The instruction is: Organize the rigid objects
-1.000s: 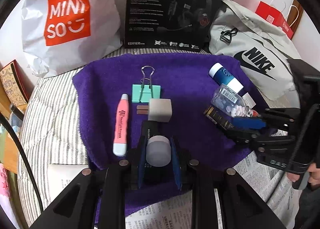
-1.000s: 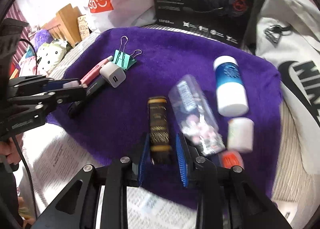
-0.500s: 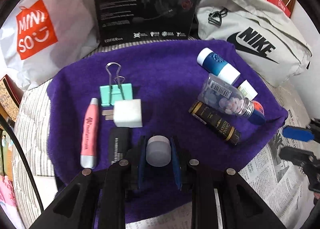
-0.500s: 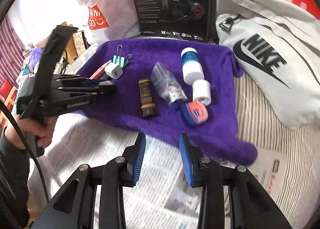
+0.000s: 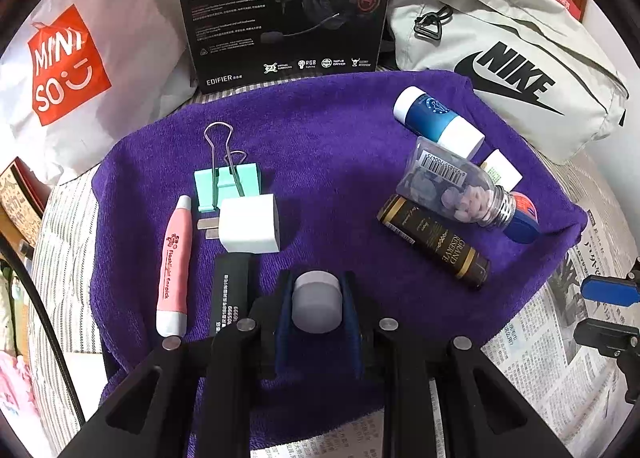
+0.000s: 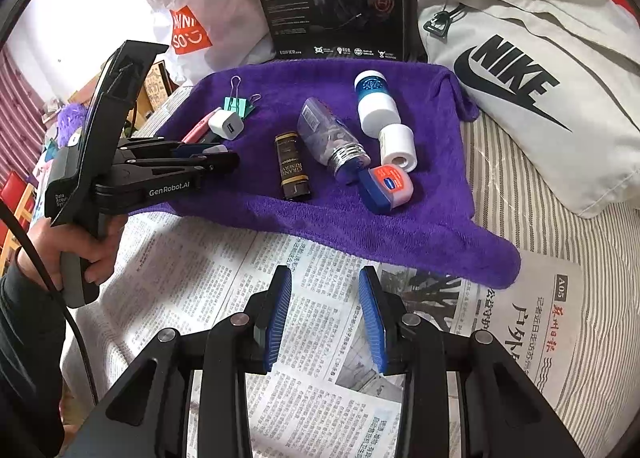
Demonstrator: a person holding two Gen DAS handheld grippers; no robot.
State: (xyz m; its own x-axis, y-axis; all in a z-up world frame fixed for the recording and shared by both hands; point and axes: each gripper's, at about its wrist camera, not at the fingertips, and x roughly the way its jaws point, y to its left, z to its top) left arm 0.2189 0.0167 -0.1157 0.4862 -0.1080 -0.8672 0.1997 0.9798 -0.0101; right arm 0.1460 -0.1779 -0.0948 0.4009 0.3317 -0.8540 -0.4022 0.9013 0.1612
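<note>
In the left wrist view the left gripper point(image 5: 316, 308) is clenched on a small grey round-topped cap or jar point(image 5: 316, 300), held low over the near edge of the purple terry towel point(image 5: 328, 138); placing seems the step in hand, and the next move calls for lowering it into the gap beside the black rectangular bar point(image 5: 230, 294), one pink plastic pen point(image 5: 173, 264), one white cube charger point(image 5: 249, 223) and one mint binder clip point(image 5: 226, 186). In the right wrist view the right gripper point(image 6: 326, 316) hangs released and empty over the newspaper point(image 6: 224, 274), while on the towel's right lie one dark gold-lettered tube point(image 6: 293, 166), one clear pill bottle point(image 6: 330, 138), one blue-and-white bottle point(image 6: 376, 102), one small white jar point(image 6: 397, 148) and, apparently, one blue tin with an orange lid point(image 6: 386, 186).
</note>
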